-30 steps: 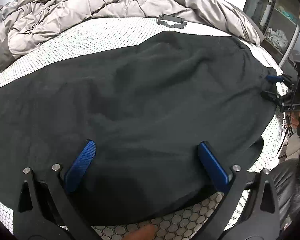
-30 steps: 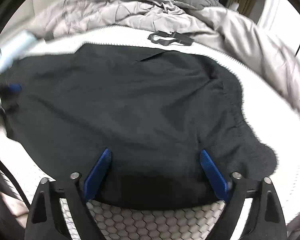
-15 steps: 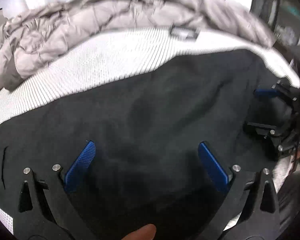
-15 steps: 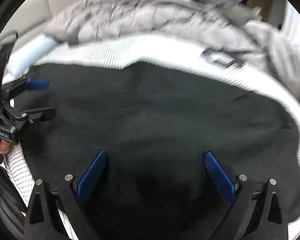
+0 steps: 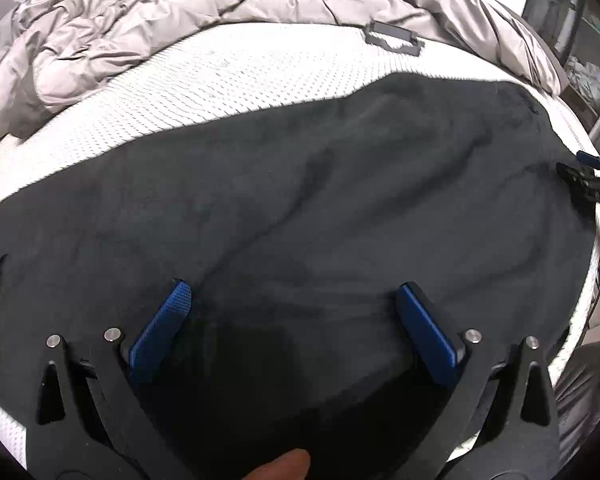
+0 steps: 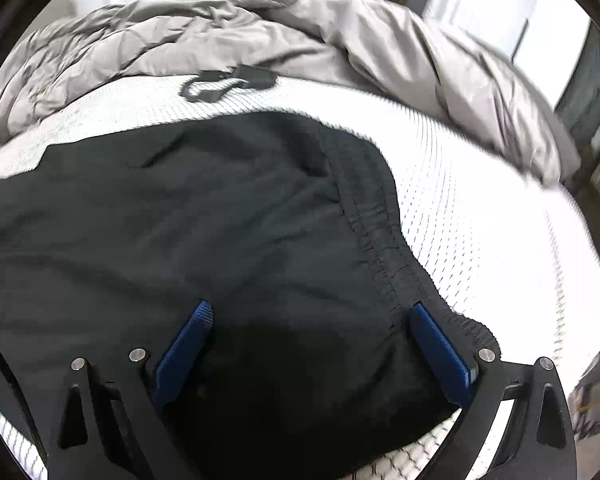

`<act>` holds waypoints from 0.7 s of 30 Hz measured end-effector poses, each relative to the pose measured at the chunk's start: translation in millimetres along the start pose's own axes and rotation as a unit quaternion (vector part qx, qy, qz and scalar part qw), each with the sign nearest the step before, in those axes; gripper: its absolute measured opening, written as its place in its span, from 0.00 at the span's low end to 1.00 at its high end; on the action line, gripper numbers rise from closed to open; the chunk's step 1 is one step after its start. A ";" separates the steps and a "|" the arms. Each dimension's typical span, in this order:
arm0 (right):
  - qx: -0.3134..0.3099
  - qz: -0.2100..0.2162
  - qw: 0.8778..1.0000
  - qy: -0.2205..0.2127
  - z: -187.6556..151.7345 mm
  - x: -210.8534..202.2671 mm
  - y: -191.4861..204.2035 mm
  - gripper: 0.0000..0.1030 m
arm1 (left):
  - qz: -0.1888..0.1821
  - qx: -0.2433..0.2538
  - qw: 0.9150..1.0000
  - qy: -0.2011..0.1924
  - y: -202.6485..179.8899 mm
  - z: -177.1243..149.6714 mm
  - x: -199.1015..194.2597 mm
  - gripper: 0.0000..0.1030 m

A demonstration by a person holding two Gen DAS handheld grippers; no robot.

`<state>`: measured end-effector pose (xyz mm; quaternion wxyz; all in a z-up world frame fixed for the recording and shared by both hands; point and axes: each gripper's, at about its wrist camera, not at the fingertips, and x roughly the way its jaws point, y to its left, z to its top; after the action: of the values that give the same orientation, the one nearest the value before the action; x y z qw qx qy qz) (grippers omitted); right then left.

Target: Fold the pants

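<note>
Black pants (image 5: 300, 208) lie spread flat across a white mesh mattress (image 5: 260, 68). In the left wrist view my left gripper (image 5: 292, 292) hovers open over the near part of the fabric, nothing between its blue pads. The right gripper (image 5: 586, 178) shows at the far right edge of the cloth in that view. In the right wrist view the pants (image 6: 180, 232) fill the middle, with the gathered elastic waistband (image 6: 376, 232) running down the right side. My right gripper (image 6: 310, 312) stands open above the waist end, its right pad (image 6: 440, 352) beside the waistband.
A crumpled grey duvet (image 5: 120, 36) is heaped along the far side of the bed (image 6: 220, 36). A small dark plastic clip (image 5: 394, 38) lies on the mattress beyond the pants (image 6: 224, 82). A shelf unit (image 5: 580, 40) stands at right. A fingertip (image 5: 284, 466) shows at the bottom.
Both grippers swung over the pants and came back; the right gripper now looks at the waistband end again. Both stayed open, and the pants lie as before.
</note>
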<state>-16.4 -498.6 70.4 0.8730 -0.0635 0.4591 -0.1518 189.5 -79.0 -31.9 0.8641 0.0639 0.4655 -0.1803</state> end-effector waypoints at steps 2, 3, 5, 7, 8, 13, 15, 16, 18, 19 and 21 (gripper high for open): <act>-0.035 0.005 0.999 -0.027 1.8 -17.0 10.0 0.98 | 0.002 0.002 1.000 -0.023 1.1 -0.7 -18.5 0.99; -0.041 0.009 0.999 -0.034 6.8 -18.9 10.2 0.98 | 0.005 0.005 0.999 -0.036 2.2 0.1 -26.2 0.99; -0.039 0.044 0.997 -0.042 11.3 -23.5 17.9 0.98 | 0.007 0.014 0.998 -0.053 3.3 6.1 -33.1 0.99; -0.045 0.077 0.995 -0.042 23.4 -20.6 34.7 0.98 | 0.017 0.025 0.998 -0.059 2.6 19.0 -28.1 0.99; -0.053 0.086 0.994 -0.043 30.1 -17.9 43.9 0.98 | 0.027 0.029 0.997 -0.060 1.5 27.9 -21.8 0.99; -0.078 0.159 0.984 -0.025 61.5 -10.1 114.0 0.98 | 0.046 0.023 0.998 -0.038 9.5 61.7 11.4 0.99; -0.112 0.198 0.974 -0.004 71.2 1.2 146.8 0.98 | 0.056 -0.006 0.998 0.006 17.1 66.9 41.1 0.99; -0.139 0.209 0.968 0.004 73.1 8.6 166.0 0.98 | 0.061 -0.010 0.998 0.021 18.1 70.2 55.3 1.00; -0.193 0.165 0.967 0.029 67.0 29.5 189.6 0.98 | 0.051 -0.016 0.998 0.015 22.3 66.3 66.2 1.00; -0.201 0.150 0.967 0.036 64.3 35.7 189.2 0.98 | 0.046 -0.019 0.999 0.013 24.2 66.5 66.3 1.00; -0.170 0.166 0.971 0.036 63.4 43.3 160.1 0.99 | 0.045 -0.025 0.999 0.006 30.2 65.7 63.8 1.00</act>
<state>91.8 -363.0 32.6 0.8450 -0.1285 0.5138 0.0738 284.1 -85.4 -49.7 0.8699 0.0643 0.4719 -0.1287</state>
